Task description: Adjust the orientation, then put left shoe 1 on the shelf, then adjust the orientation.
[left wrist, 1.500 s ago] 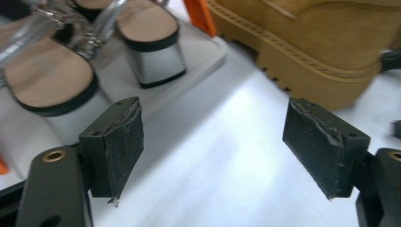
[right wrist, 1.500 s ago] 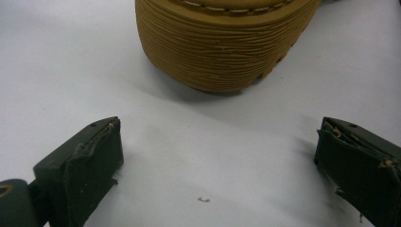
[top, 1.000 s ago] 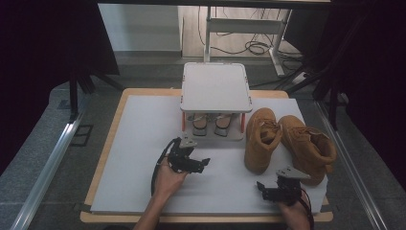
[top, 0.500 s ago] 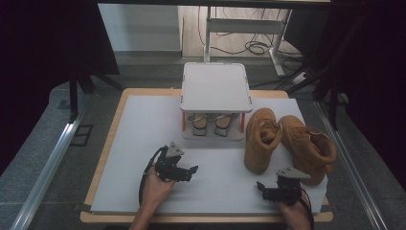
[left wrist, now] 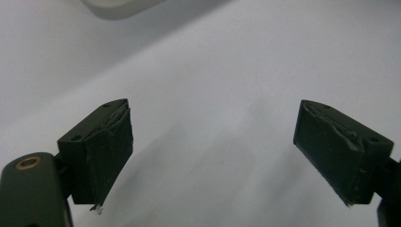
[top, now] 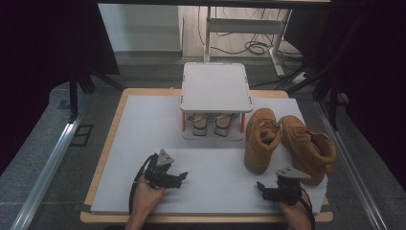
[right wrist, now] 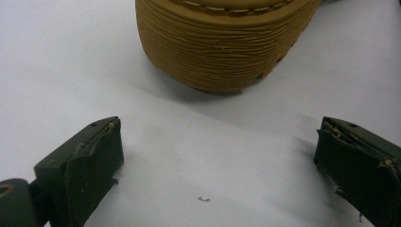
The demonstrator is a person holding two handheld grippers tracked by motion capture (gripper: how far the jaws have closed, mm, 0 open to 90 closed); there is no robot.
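Observation:
Two tan boots stand on the right of the white mat, the left boot point(top: 261, 139) beside the right boot point(top: 309, 146). My right gripper point(top: 262, 188) lies near the front edge just before them, open and empty. In the right gripper view the ribbed toe of a tan boot point(right wrist: 222, 42) sits a little beyond the open right gripper point(right wrist: 217, 175). My left gripper point(top: 181, 178) rests low over the mat at front left, open with nothing in it. In the left gripper view the left gripper point(left wrist: 227, 156) has bare mat between its jaws.
A small white two-level rack point(top: 216, 86) stands at the back middle of the mat point(top: 143, 124), with a pair of light shoes point(top: 210, 122) on its lower shelf. The rack's base corner point(left wrist: 118, 7) shows far off. The wooden table edge point(top: 107, 139) borders the mat.
My left gripper has drawn back from near the rack toward the front left of the mat. The right gripper and the boots have stayed put.

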